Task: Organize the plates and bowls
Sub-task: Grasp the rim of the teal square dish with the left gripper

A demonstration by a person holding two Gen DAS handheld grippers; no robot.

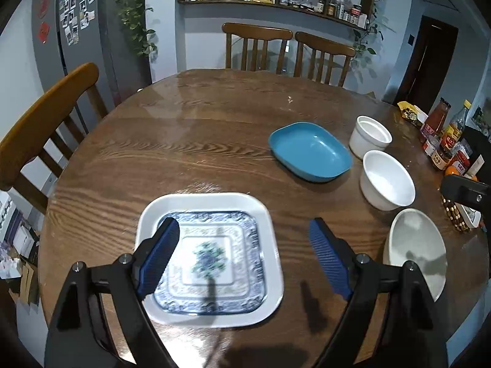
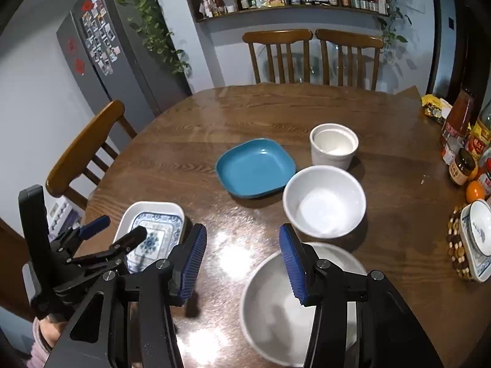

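The left claw (image 1: 244, 256) is wide open and holds nothing, hanging over the square plate (image 1: 211, 260) with the smaller flower plate (image 1: 208, 262) stacked in it. The right claw (image 2: 242, 263) is open and empty too, above the big white bowl (image 2: 276, 306). I think stacking is underway: next comes the blue plate (image 2: 256, 167), behind the big bowl, with two white bowls (image 2: 324, 201) close beside it, easy to bump.
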